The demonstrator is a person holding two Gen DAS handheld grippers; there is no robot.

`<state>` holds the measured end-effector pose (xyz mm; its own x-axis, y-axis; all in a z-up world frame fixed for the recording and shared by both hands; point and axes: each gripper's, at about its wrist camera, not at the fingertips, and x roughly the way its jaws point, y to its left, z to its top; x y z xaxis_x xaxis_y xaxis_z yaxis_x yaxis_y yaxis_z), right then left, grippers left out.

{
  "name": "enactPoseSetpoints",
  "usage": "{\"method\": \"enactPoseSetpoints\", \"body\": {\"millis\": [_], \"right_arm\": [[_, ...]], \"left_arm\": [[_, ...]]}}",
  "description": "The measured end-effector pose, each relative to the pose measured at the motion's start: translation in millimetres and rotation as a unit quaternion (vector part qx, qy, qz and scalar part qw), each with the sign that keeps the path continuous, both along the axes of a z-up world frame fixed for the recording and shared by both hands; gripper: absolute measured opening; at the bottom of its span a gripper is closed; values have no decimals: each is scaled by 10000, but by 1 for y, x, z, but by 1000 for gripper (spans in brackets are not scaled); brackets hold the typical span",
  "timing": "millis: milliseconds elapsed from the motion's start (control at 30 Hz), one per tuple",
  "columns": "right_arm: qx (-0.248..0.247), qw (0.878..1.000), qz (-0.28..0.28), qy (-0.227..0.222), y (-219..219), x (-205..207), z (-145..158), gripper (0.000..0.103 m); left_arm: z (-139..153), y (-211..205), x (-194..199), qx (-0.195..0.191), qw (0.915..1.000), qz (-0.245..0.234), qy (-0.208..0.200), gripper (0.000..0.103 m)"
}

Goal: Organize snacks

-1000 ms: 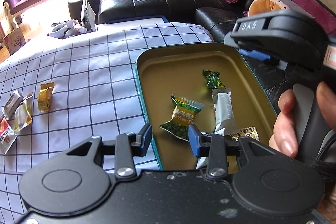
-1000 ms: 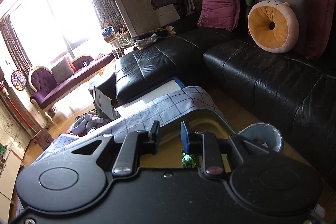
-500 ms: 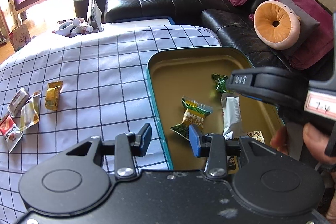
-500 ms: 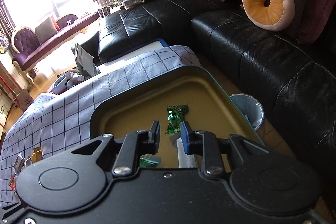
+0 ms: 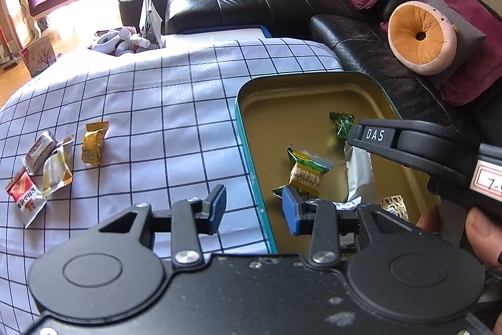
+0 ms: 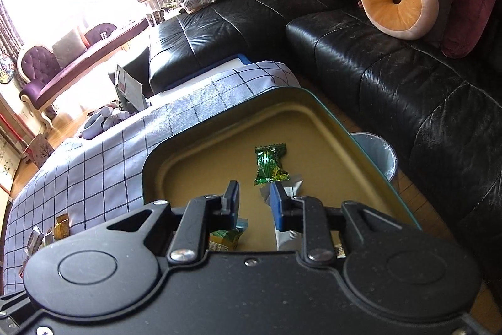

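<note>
Since a second ago my right jaws [image 6: 253,201] have tipped downward, so their view, once mostly sofa, now looks into the tin [image 6: 317,105]; my left jaws [image 5: 253,209] have barely shifted.

That tin [image 5: 248,153], teal outside and gold inside, sits on the checked tabletop [image 5: 163,121] at its right end. Inside lie a dark green candy [image 6: 269,164], a silver sachet [image 5: 357,175] just beside it, a green-and-yellow garlic-flavour packet [image 5: 302,176] toward the left wall, and a small patterned packet [image 5: 392,206] nearest me.

Four more snacks remain out on the cloth, well apart from the tin: a gold packet [image 5: 93,142], a pale yellow one [image 5: 58,171], a grey one [image 5: 39,151] and a red one [image 5: 25,193], the last three bunched together.

Both pairs of jaws stand partly open with nothing between the pads. The left pair hangs over the tin's left rim; the right pair hovers above the tin's floor, near the green candy and sachet, touching neither.
</note>
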<state>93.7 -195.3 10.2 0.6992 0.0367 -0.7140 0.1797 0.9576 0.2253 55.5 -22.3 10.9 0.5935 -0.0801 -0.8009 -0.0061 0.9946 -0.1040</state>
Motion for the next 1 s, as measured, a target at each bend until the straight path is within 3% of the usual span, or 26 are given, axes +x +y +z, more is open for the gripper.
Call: {"method": "enactPoseSetpoints", "body": {"millis": [433, 1000], "right_arm": [[-40, 9998, 187, 32, 19, 3, -1, 34], [42, 9978, 662, 37, 69, 5, -3, 34]], "left_arm": [[1, 26, 1, -159, 9995, 239, 110, 39], [3, 87, -4, -37, 9964, 833, 119, 40]]}}
